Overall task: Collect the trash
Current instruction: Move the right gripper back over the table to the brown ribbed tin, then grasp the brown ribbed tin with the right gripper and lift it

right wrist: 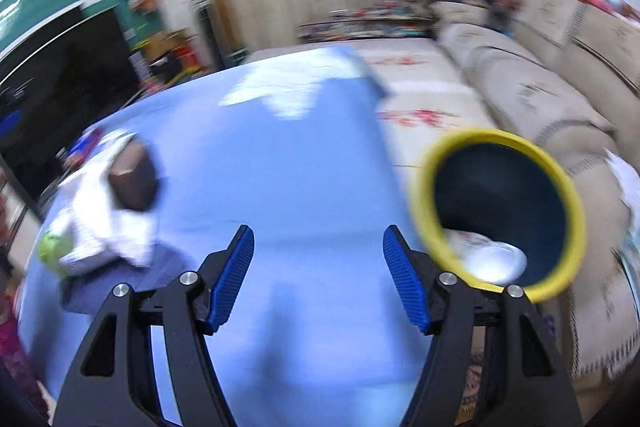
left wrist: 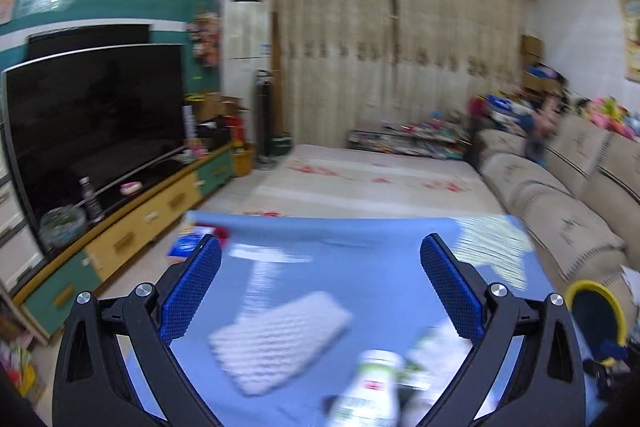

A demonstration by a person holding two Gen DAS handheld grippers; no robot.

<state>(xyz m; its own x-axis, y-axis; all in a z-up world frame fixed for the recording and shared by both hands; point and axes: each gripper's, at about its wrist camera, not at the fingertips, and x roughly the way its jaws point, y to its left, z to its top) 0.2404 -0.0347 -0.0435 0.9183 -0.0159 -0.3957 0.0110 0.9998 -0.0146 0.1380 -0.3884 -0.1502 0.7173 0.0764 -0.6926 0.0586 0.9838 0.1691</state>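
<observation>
The left gripper (left wrist: pixel 320 291) was seen with its jaws spread wide and nothing between them, poised over the blue cloth (left wrist: pixel 380 251); the right gripper (right wrist: pixel 318 277) was likewise held apart and empty. Just beneath the left one a white textured pad (left wrist: pixel 280 343) lay flat on the cloth, and near the lower edge a white bottle (left wrist: pixel 370 393) with a green and red label was found lying, blurred. The pad was judged light and soft, best pinched at one short edge; the bottle was judged light, smooth and apt to roll, best taken across its body. In the right wrist view a heap of crumpled white paper (right wrist: pixel 100 227) with something brown and something green was made out at the cloth's left side, likely limp and easily squeezed. A yellow-rimmed bin (right wrist: pixel 500 211), dark inside, was seen just off the cloth's right edge, white scrap already lying in it. The cloth appeared smooth and slightly creased. Beyond were noted a beige sofa (left wrist: pixel 560 211), closed curtains (left wrist: pixel 396 55) and a television (left wrist: pixel 92 123)
</observation>
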